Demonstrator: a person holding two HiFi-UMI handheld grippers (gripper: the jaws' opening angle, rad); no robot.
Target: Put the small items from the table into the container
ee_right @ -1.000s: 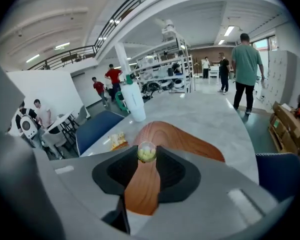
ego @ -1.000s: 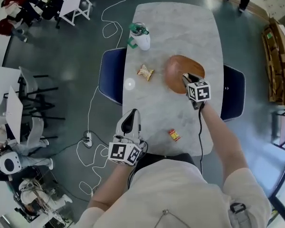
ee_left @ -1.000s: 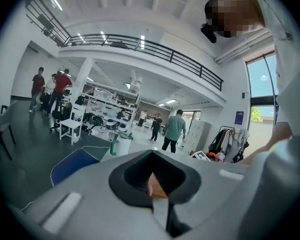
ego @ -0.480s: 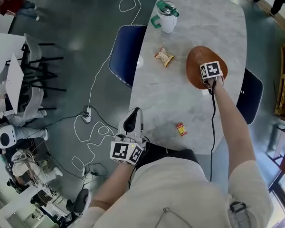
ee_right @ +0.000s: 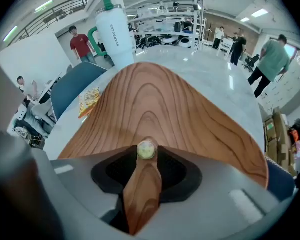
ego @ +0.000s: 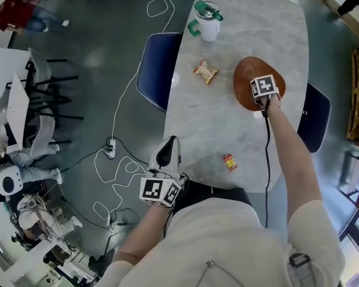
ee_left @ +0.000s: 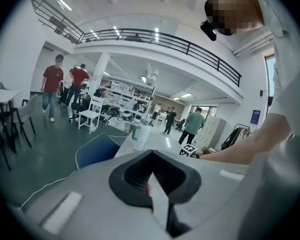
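Right gripper [ee_right: 146, 160]: points steeply down into the wooden bowl [ee_right: 160, 99], jaws opening. A small yellow-green ball [ee_right: 146, 149] sits between the tips, over the bowl's near inner slope. Can't tell whether it rests on the wood.

Left gripper [ee_left: 152, 171]: jaws a little spread, gripping nothing, only a pale surface visible through the gap. It is well apart from the bowl, by the edge of the table [ego: 245, 17] on the person's side, aimed roughly level across the top.

Around, all placed from the bowl in the head view:
- Snack packet [ego: 205, 72]: on the table just left of the bowl, not touching it.
- White tumbler with green lid [ego: 207, 23]: upright, further off past the packet, toward the far left corner.
- Small red-and-yellow item [ego: 230, 162]: on the table on the near side of the bowl, well apart from it and close to the near edge.
- Right forearm [ego: 287, 154]: runs from the near edge up to the bowl, passing to the right of the red-and-yellow item. The gripper it carries covers the bowl's near right rim.
- Blue chair [ego: 316, 115]: just right of the bowl, tucked against the table edge.
- Second blue chair [ego: 158, 70]: across the table from the bowl, at the left edge.
- Power strip [ego: 110, 154]: on the floor, beyond that second chair.
- People [ee_left: 52, 81]: standing far back in the hall.
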